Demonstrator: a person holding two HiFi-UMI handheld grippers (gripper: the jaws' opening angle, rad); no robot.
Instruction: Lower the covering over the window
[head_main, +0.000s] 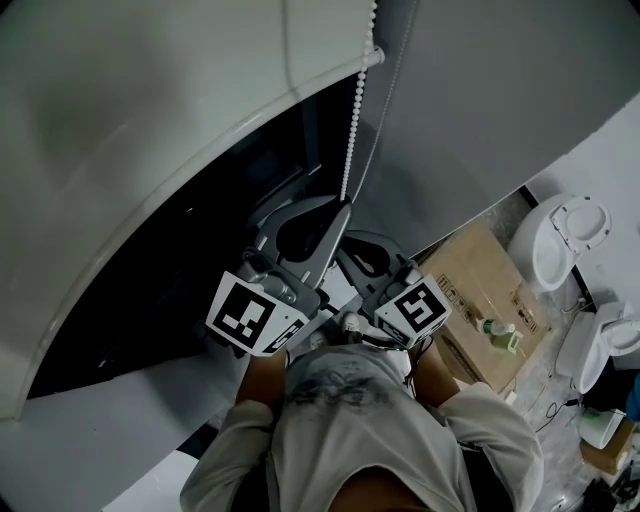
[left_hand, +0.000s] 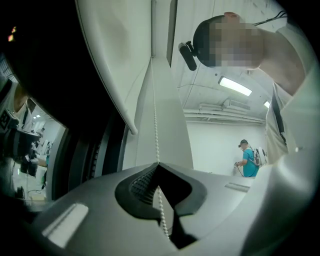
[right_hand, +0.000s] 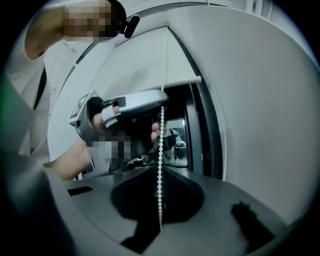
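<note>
Left gripper (left_hand: 158, 164) pinches bead chain (left_hand: 156, 125); box (head_main: 470, 280) print unreadable.

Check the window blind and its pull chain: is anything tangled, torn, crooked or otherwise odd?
Nothing stands out. The white fabric roller blind shows no tear, and the white bead chain hangs straight and unbroken. The left gripper and right gripper are both shut on it, left above right.

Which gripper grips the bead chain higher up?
The left gripper: it pinches the bead chain above the right gripper, which clamps the same strand lower down.
</note>
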